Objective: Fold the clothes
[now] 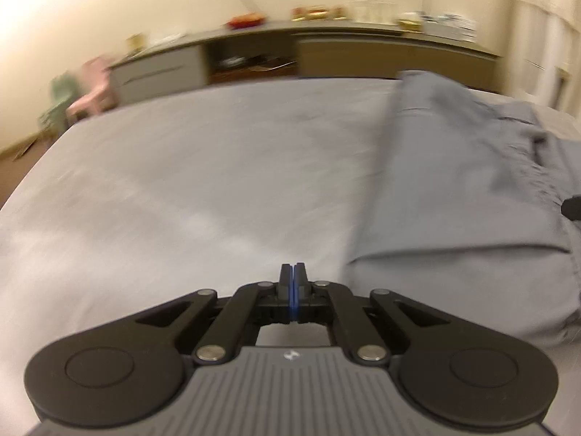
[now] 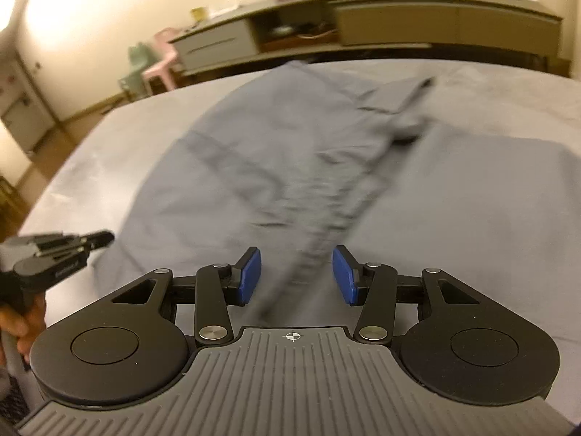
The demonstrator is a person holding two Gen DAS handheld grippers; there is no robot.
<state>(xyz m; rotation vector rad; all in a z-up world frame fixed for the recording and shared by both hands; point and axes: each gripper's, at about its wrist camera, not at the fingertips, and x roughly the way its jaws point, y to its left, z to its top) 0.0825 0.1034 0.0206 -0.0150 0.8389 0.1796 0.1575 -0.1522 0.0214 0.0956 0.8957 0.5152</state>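
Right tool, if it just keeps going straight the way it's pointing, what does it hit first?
Most likely the grey garment spread on the bed. The right tool points down at it with its jaws open, and a rumpled fold runs between them. The picture is blurred, so the gap left is unclear.

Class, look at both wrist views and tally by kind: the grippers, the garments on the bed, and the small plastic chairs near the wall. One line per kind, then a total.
Grippers: 2 (left gripper, right gripper)
Garments: 1 (grey-blue garment)
Small plastic chairs: 2 (pink chair, green chair)
Total: 5
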